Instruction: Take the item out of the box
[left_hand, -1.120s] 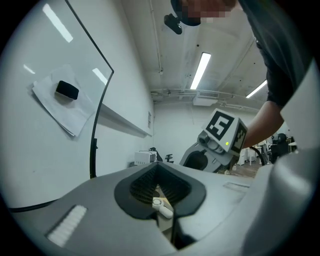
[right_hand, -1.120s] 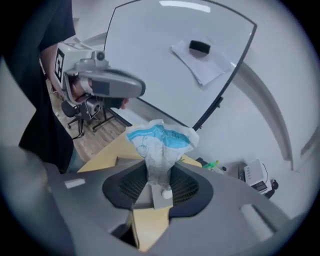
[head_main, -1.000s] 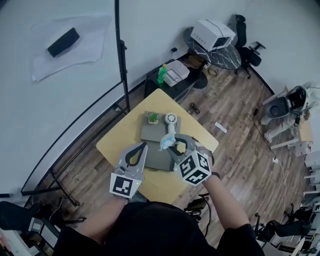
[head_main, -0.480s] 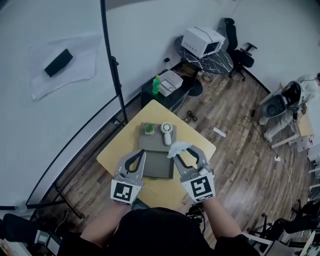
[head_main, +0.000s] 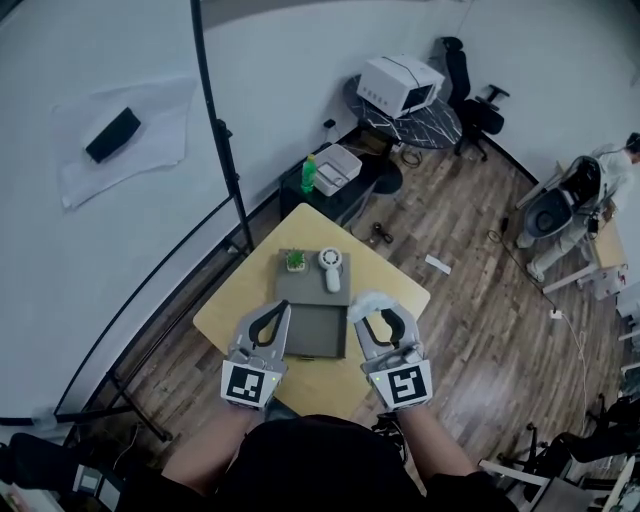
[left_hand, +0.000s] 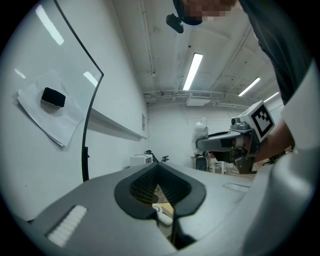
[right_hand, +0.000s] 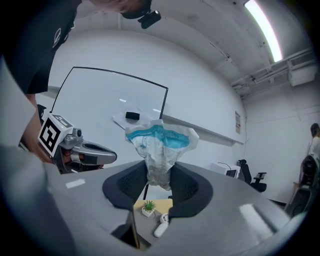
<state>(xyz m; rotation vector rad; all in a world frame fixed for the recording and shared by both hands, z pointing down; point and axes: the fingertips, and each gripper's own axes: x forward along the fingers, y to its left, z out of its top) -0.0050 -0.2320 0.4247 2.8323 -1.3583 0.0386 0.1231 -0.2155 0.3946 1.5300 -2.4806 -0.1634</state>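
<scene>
A flat grey box (head_main: 316, 330) lies on a small yellow table (head_main: 235, 300). On its far half stand a tiny potted plant (head_main: 296, 261) and a white hand fan (head_main: 331, 266). My right gripper (head_main: 376, 318) is shut on a crumpled white and blue packet (head_main: 366, 300), held over the table's right side just off the box. In the right gripper view the packet (right_hand: 159, 147) sticks up from between the jaws. My left gripper (head_main: 268, 322) hovers over the box's left edge, its jaws together with nothing in them (left_hand: 167, 220).
A black pole (head_main: 215, 130) stands in front of a white wall board behind the table. Beyond are a dark cabinet with a green bottle (head_main: 309, 174), a round table with a white machine (head_main: 400, 84), an office chair (head_main: 478, 108) and a person (head_main: 625, 160) at the far right.
My right gripper has carried the packet from above the box's middle towards the near right, off the box. The left gripper has stayed almost in place.
</scene>
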